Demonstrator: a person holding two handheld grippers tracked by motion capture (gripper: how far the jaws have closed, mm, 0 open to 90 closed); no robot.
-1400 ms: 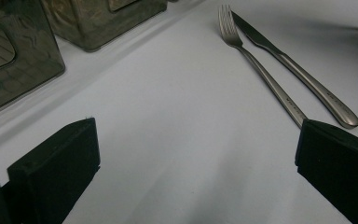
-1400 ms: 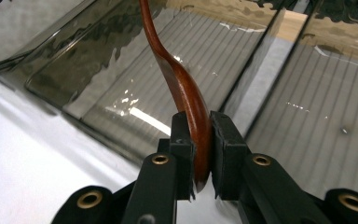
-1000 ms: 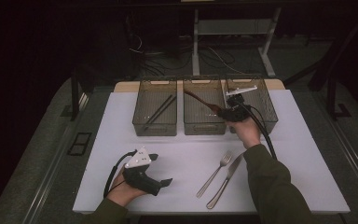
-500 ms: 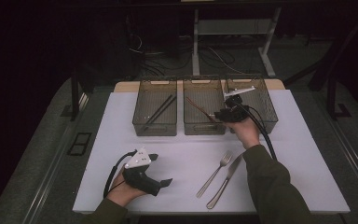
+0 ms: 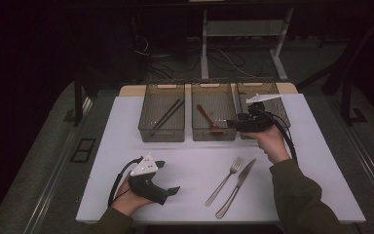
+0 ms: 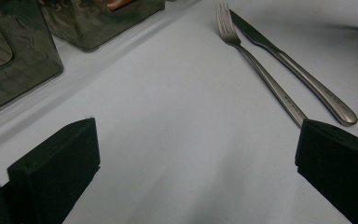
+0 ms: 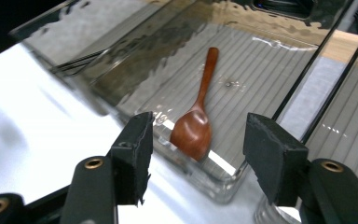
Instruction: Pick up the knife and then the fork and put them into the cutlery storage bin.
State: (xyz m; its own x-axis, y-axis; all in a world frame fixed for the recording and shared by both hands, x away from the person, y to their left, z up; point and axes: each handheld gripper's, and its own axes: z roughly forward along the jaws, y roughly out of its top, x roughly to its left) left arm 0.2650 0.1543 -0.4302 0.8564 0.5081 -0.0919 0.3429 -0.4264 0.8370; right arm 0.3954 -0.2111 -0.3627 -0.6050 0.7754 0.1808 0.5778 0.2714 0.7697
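Note:
A brown wooden spoon (image 7: 196, 117) lies in the middle clear bin (image 5: 214, 114), bowl toward the near wall; the spoon (image 5: 208, 119) is free of any grip. My right gripper (image 5: 233, 124) hovers at that bin's near right corner, and in its own view the right gripper (image 7: 196, 144) stands open with nothing between its jaws. A fork (image 5: 224, 180) and a knife (image 5: 236, 187) lie side by side on the white mat. My left gripper (image 5: 168, 191) rests low at the mat's front left, and the left gripper (image 6: 196, 158) is open and empty, with the fork (image 6: 261, 70) and knife (image 6: 298, 70) ahead of it.
The left bin (image 5: 161, 117) holds dark chopsticks (image 5: 168, 114). A third bin (image 5: 272, 100) stands at the right behind my right hand. The white mat (image 5: 195, 161) covers the table; its edges drop to dark floor on all sides.
The right gripper drew back from over the middle bin toward its near edge. The spoon it carried now lies on the bin floor and the jaws stand apart. The left gripper stayed put.

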